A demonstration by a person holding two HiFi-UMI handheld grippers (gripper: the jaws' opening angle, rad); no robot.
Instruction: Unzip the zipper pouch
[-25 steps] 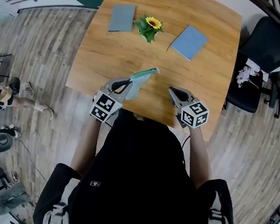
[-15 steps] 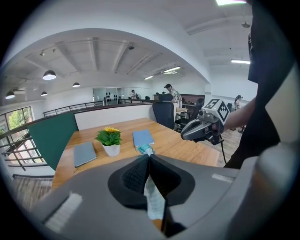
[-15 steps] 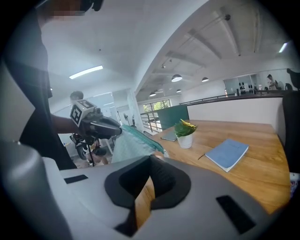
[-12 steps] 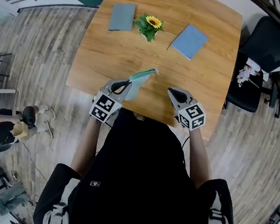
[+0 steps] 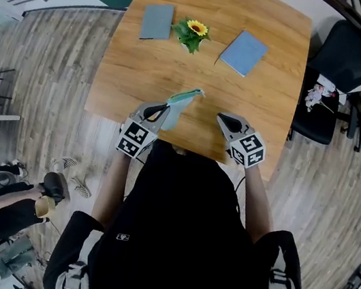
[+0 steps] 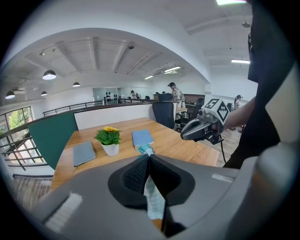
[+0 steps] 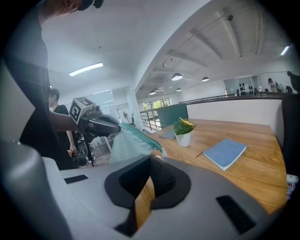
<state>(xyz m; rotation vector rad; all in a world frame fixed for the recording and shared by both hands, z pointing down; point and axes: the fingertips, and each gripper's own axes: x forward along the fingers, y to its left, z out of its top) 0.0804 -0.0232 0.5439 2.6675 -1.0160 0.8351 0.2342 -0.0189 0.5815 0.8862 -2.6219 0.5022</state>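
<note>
A teal zipper pouch [image 5: 183, 98] is held up off the wooden table [image 5: 138, 70] near its front edge, zipper edge on top. My left gripper [image 5: 164, 110] is shut on the pouch's near end, and its cloth [image 6: 153, 197] is pinched between the pads. The pouch's far tip [image 6: 146, 150] pokes out past the jaws. My right gripper [image 5: 220, 118] hovers a little to the right of the pouch, shut with nothing between its jaws. In the right gripper view the pouch [image 7: 132, 143] hangs from the left gripper [image 7: 104, 124], just left of my right gripper [image 7: 151, 160].
At the table's far side lie a grey notebook [image 5: 158, 22], a potted sunflower [image 5: 193, 36] and a blue notebook [image 5: 244, 53]. A black office chair [image 5: 351, 56] stands to the right. A person [image 5: 6, 210] is on the floor at the lower left.
Both grippers and the pouch have stayed almost still. The person on the floor at the left has moved toward the bottom of the picture.
</note>
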